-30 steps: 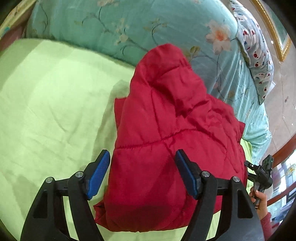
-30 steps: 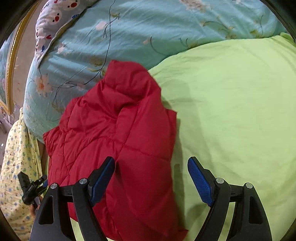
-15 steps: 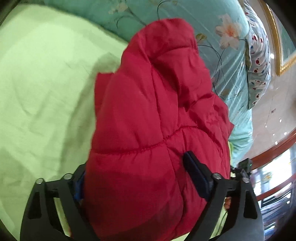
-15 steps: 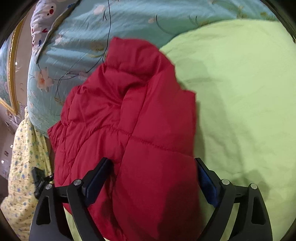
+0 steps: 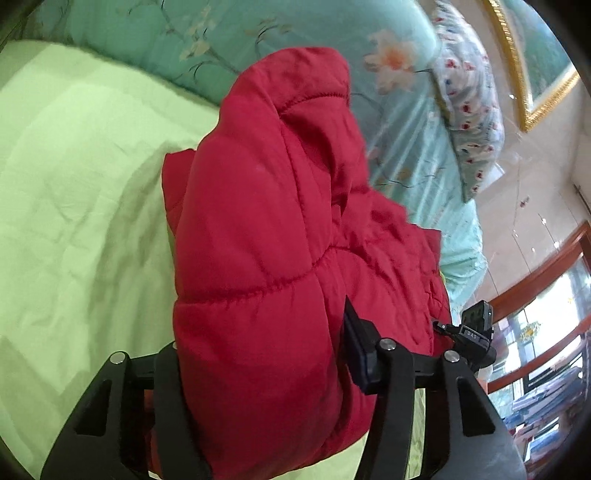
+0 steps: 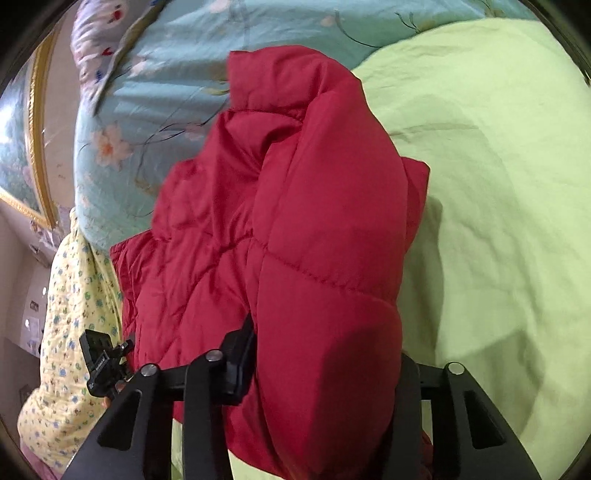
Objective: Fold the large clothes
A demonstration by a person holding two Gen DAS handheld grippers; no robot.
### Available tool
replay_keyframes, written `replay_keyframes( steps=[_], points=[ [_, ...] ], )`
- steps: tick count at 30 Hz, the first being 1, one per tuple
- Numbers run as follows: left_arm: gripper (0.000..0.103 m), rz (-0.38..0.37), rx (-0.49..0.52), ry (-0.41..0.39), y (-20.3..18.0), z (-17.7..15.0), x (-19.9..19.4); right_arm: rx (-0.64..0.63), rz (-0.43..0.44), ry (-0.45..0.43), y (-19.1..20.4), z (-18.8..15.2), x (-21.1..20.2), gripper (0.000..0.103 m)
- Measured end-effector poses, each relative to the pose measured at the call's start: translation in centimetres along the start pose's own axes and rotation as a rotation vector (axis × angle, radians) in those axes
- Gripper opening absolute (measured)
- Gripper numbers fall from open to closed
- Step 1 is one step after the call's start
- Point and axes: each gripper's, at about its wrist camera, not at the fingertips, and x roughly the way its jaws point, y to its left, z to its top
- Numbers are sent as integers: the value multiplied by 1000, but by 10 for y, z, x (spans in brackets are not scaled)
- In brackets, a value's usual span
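Left gripper has its jaws clamped on a thick fold of the red padded jacket, which fills the centre of the frame. Right gripper likewise squeezes a puffy fold of the jacket at lower centre. The jacket lies on a green sheet, its far end against a teal floral quilt at the top. A second ago both jaws stood wide apart; now they have closed in.
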Motion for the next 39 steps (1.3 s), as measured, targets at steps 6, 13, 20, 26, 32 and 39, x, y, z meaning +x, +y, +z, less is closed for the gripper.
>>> replay_keyframes(
  steps=[6,13,20,26,32,39],
  points=[
    [52,-20,15,-13,-9,-42,-55,-21,89,11,18,-45,-34,38],
    [52,-32,-12,19,-2,-104,-101,0,134,55,12,-114,-65,38],
    [53,59,2,5,6,-123,-100,-47,60,47,14,-137,-69,42],
    [58,234,108,-39,-1,-123,-76,-38,0,-32,6,-133,-57,52],
    [73,304,114,-85,1,-121,-66,28,-21,-60,-9,-136,-56,66],
    [83,344,63,-140,1,-126,-86,15,-96,-77,-1,-137,-65,76]
  ],
)
